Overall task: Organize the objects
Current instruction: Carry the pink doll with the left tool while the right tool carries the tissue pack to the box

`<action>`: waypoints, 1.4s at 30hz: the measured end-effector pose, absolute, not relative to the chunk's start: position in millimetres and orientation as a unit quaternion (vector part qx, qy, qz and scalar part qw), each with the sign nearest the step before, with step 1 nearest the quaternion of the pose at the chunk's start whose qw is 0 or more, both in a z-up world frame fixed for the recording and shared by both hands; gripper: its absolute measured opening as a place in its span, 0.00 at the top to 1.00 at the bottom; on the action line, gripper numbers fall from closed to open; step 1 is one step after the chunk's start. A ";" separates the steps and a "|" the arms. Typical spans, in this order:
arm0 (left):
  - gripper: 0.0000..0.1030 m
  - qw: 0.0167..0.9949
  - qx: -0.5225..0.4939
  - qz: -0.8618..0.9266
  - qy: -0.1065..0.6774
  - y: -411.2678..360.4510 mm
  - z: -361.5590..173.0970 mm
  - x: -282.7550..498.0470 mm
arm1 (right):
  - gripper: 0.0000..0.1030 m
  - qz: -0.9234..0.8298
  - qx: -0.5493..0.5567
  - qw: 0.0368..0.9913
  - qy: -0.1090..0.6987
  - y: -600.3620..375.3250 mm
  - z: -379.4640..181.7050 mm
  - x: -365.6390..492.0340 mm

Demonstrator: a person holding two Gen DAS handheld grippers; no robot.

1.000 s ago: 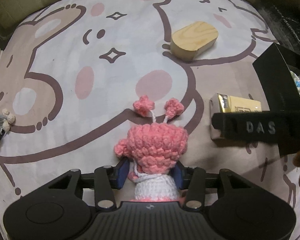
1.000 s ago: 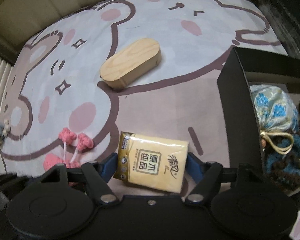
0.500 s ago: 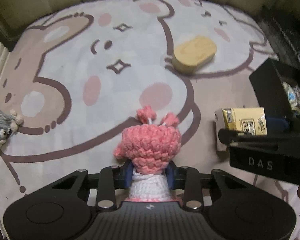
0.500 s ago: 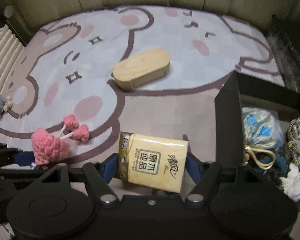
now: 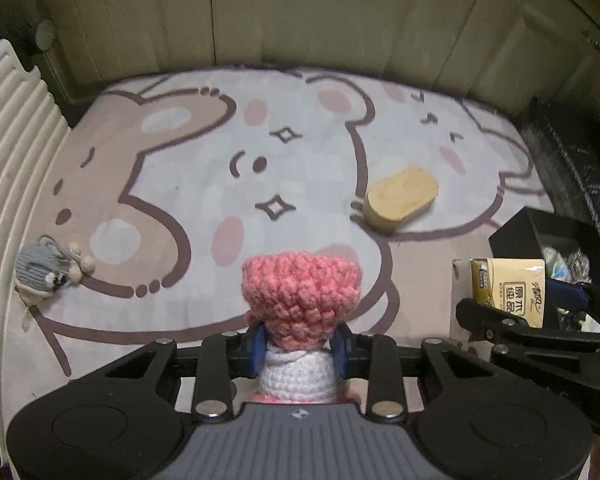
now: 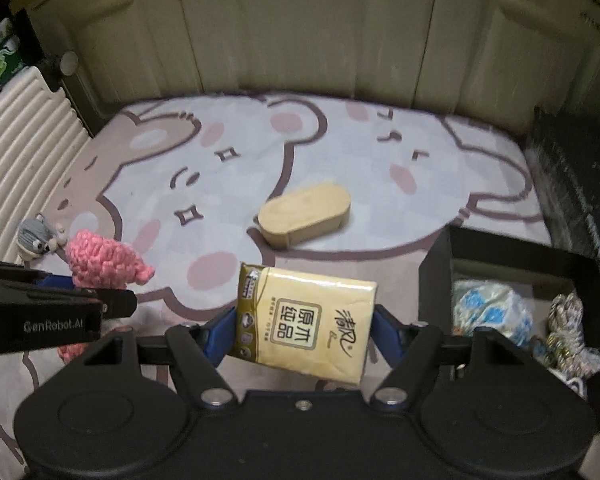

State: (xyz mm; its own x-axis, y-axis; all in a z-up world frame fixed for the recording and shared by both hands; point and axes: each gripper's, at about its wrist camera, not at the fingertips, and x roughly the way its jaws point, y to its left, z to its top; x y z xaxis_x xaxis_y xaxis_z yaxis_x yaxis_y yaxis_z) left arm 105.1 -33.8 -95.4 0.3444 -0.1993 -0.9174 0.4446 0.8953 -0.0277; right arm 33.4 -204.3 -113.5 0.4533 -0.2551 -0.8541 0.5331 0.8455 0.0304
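My left gripper (image 5: 298, 346) is shut on a pink crocheted doll (image 5: 300, 292) with a white neck and holds it above the cartoon mat (image 5: 204, 184). The doll also shows in the right wrist view (image 6: 100, 260). My right gripper (image 6: 302, 328) is shut on a yellow tissue pack (image 6: 306, 322), lifted off the mat; the pack also shows in the left wrist view (image 5: 508, 288). A black box (image 6: 436, 280) with several soft items inside stands at the right.
A wooden oval box (image 6: 304, 216) lies mid-mat. A grey crocheted toy (image 5: 46, 270) lies at the mat's left edge beside a white ribbed radiator (image 5: 8, 152). Beige cabinet doors (image 6: 300, 28) stand behind the mat.
Both grippers have risen off the mat with their loads, the doll and the tissue pack. The views have tilted up toward the cabinets.
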 end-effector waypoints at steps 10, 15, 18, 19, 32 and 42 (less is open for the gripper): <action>0.67 0.830 0.105 -0.201 0.510 -33.4 -75.7 98.8 | 0.30 -0.240 0.129 0.850 0.450 -204.7 -98.5 22.9; 0.67 0.835 0.108 -0.205 0.500 -37.3 -69.1 93.8 | 0.30 -0.242 0.121 0.856 0.441 -204.2 -89.4 17.6; 0.67 0.837 0.105 -0.208 0.494 -40.8 -65.2 90.6 | 0.30 -0.248 0.116 0.858 0.435 -205.7 -83.6 13.4; 0.67 0.838 0.101 -0.210 0.493 -42.2 -63.7 89.8 | 0.30 -0.250 0.113 0.859 0.432 -206.5 -81.4 11.3; 0.67 0.842 0.092 -0.245 0.472 -85.0 -52.3 70.5 | 0.30 -0.295 0.100 0.871 0.379 -233.3 -48.6 -31.1; 0.67 0.838 0.098 -0.297 0.448 -133.0 -46.6 45.5 | 0.30 -0.351 0.123 0.856 0.360 -274.4 -44.0 -82.1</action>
State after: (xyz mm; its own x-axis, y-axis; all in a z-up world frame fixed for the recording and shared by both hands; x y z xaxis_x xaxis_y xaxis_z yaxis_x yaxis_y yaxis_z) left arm 45.5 -133.0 -46.6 0.4225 -0.4098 -0.8085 0.5847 0.8047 -0.1023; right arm -82.1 -274.4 -44.0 0.4952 -0.5122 -0.7017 0.6891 0.7235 -0.0418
